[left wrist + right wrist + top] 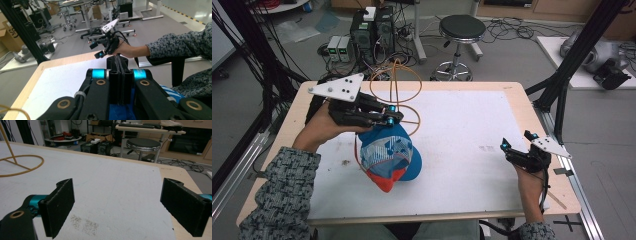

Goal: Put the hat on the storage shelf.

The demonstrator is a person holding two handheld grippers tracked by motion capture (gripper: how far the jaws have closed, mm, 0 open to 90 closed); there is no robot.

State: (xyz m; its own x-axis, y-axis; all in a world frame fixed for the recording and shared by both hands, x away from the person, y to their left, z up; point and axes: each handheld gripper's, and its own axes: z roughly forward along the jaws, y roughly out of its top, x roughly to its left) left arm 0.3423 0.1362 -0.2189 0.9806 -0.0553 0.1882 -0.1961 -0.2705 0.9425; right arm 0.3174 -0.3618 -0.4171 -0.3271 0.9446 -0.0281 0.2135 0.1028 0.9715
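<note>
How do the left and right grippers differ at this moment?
The left gripper has its fingers shut on the blue cap, lifting it off the table; the right gripper is open and holds nothing. The left is raised beside the wire stand; the right sits low by the table's right edge. Both are black, with grey plates.

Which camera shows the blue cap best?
The high view. There the whole blue cap hangs under the left gripper, with its white pattern and orange-red part in sight. The left gripper view catches just blue cloth below the closed jaws and a striped patch beside them.
</note>
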